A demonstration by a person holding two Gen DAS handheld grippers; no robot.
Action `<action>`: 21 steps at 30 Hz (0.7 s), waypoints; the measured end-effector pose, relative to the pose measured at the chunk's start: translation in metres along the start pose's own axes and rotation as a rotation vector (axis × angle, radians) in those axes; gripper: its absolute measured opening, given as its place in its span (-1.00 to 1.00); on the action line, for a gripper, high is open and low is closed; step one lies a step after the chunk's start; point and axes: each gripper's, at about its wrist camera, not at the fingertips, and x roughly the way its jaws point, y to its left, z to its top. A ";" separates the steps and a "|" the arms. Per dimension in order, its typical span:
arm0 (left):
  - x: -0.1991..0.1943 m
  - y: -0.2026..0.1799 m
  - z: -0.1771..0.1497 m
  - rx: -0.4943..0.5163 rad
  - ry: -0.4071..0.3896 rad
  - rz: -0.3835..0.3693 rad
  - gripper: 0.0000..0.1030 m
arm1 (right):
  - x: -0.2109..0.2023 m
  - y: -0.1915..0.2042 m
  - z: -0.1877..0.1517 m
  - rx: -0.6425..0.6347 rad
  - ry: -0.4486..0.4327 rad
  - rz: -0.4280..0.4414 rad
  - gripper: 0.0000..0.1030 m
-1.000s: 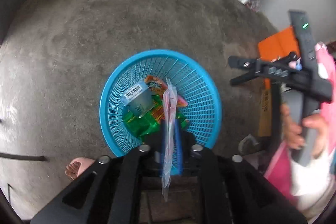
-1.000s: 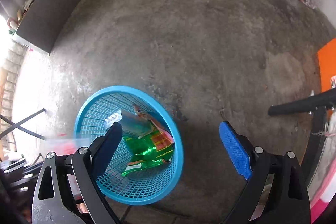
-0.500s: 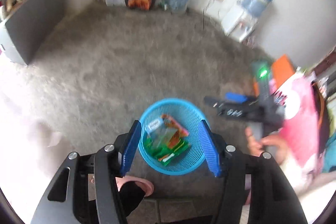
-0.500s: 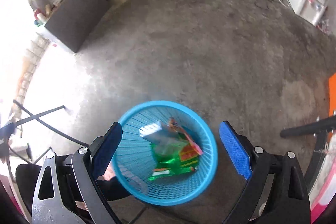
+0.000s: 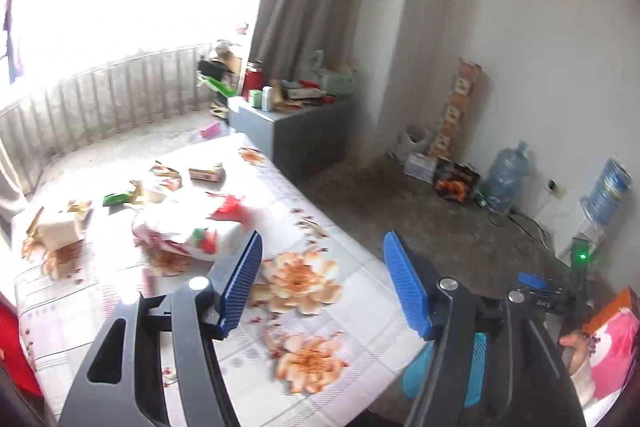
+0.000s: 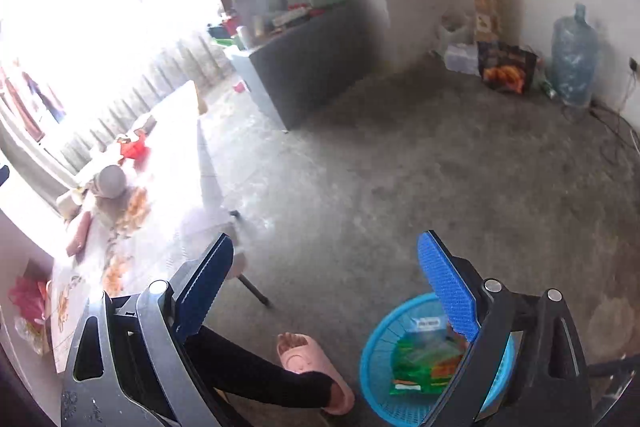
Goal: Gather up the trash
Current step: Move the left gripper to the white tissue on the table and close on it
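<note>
Both grippers are spread wide with nothing between the pads. The left gripper looks over the table with the floral cloth; the right gripper looks at bare concrete floor, with the table off to its left.

Blue basket sits on the floor at the near right of the right view, partly behind the right finger, already holding a green wrapper and other packets. In the left view only a sliver of it shows below the table's near right edge.

Remaining trash is all on the table, left and far of the left gripper:
- crumpled white-and-red bag, the biggest piece and nearest, just past the left pad; long axis runs roughly left-right across the view
- torn cream carton at the far left edge, crumbs beside it
- green wrapper scrap beyond the bag
- small box farthest out

My read: the left gripper is nearer and already faces the pile, so the next pick is its job. The bag lies ahead-left, so swing left and forward, with the fingers closing across its short dimension. The right view of the tabletop is blown out by the window glare, useless for targeting.
</note>
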 end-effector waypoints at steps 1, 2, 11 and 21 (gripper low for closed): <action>-0.010 0.019 0.000 -0.032 -0.019 0.035 0.23 | 0.000 0.011 0.005 -0.016 -0.004 0.028 0.75; -0.018 0.037 -0.001 -0.061 -0.033 0.063 0.25 | 0.001 0.020 0.009 -0.032 -0.008 0.056 0.75; -0.023 0.162 -0.027 -0.321 -0.007 0.119 0.33 | 0.028 0.118 0.037 -0.189 0.014 0.186 0.77; 0.128 0.183 -0.005 -0.334 0.112 0.030 0.33 | 0.083 0.210 0.045 -0.322 0.100 0.247 0.78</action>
